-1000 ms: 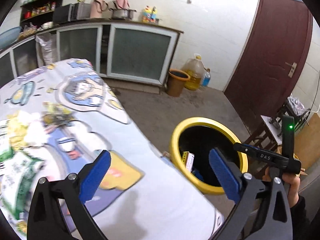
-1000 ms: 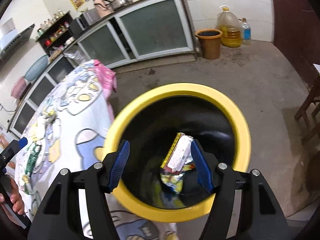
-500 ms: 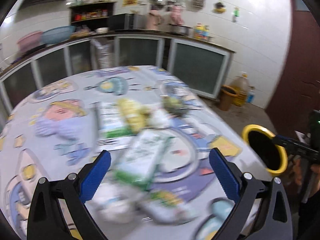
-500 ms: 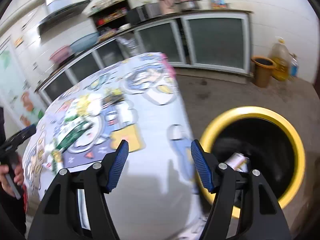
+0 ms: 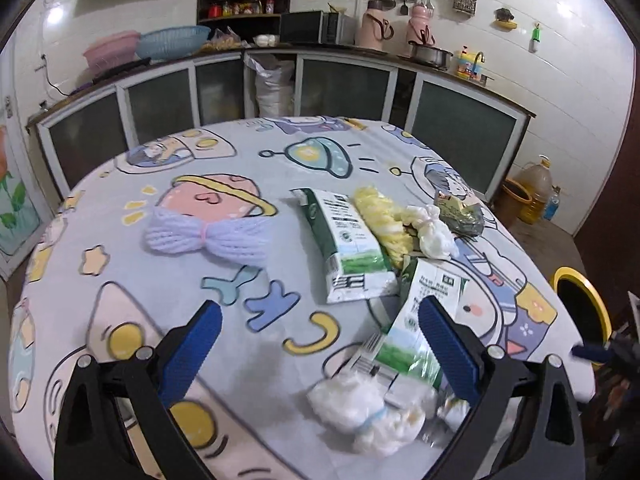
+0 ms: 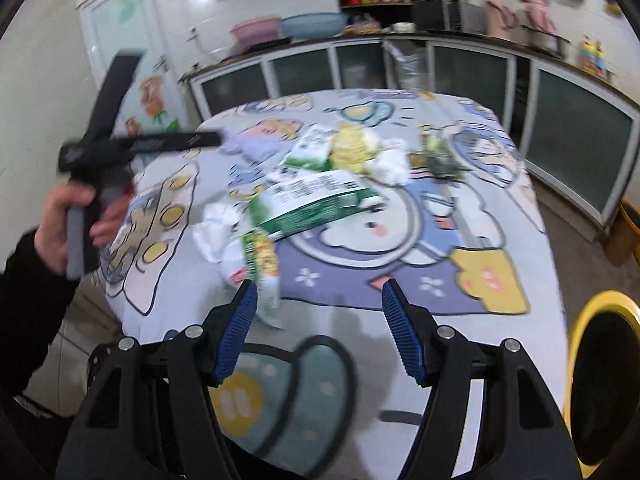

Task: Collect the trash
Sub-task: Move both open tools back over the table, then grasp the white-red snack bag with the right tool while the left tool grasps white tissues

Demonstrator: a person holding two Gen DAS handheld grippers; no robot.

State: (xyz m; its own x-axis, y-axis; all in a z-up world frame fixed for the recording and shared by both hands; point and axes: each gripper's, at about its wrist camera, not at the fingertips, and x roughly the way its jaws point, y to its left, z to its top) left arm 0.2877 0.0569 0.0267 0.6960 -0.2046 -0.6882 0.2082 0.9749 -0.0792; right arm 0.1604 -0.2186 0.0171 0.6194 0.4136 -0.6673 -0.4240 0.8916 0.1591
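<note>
Trash lies on the cartoon-print tablecloth: two green-and-white packages, a yellow wad, white wads, a dark wrapper and a lilac yarn bundle. My left gripper is open and empty above the table's near edge, its right finger over the nearer package. My right gripper is open and empty over the table's near end, just short of a green-yellow wrapper. The yellow-rimmed black bin stands on the floor beside the table.
Glass-front cabinets run along the back wall with bowls, a microwave and kettles on top. An orange bucket and an oil jug stand on the floor at right. The left gripper's handle and hand show at left in the right wrist view.
Both grippers have swung away from the yellow bin and now face the table with the trash. Both stay open and empty.
</note>
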